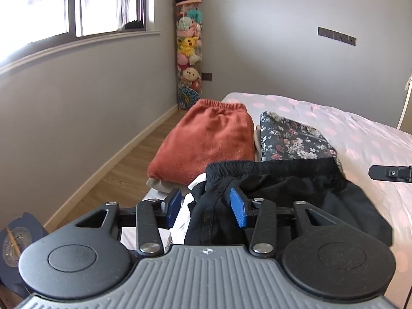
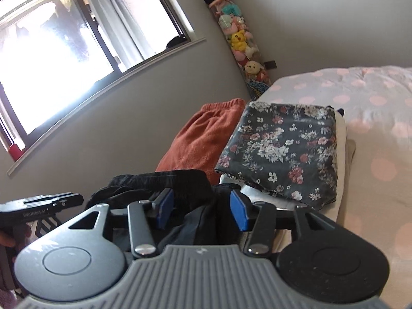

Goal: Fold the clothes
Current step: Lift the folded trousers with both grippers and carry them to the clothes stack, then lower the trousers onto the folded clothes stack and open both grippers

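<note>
A folded black garment (image 1: 288, 188) with an elastic waistband lies on the near edge of the bed, over a white piece (image 1: 195, 184). My left gripper (image 1: 206, 206) is open, its blue pads either side of the garment's left edge. In the right wrist view my right gripper (image 2: 198, 211) is open with the black garment (image 2: 185, 188) between its pads. A folded rust-red fleece garment (image 1: 208, 141) and a folded dark floral garment (image 1: 291, 139) lie behind it; both show in the right wrist view, the fleece (image 2: 206, 139) and the floral piece (image 2: 283, 149).
The bed (image 1: 360, 134) has a pale sheet with pink dots. A tall clear tube of plush toys (image 1: 189, 51) stands in the corner. A window (image 1: 77, 5) is on the left wall above wooden floor (image 1: 123, 170). The other gripper's tip (image 1: 391, 173) shows at right.
</note>
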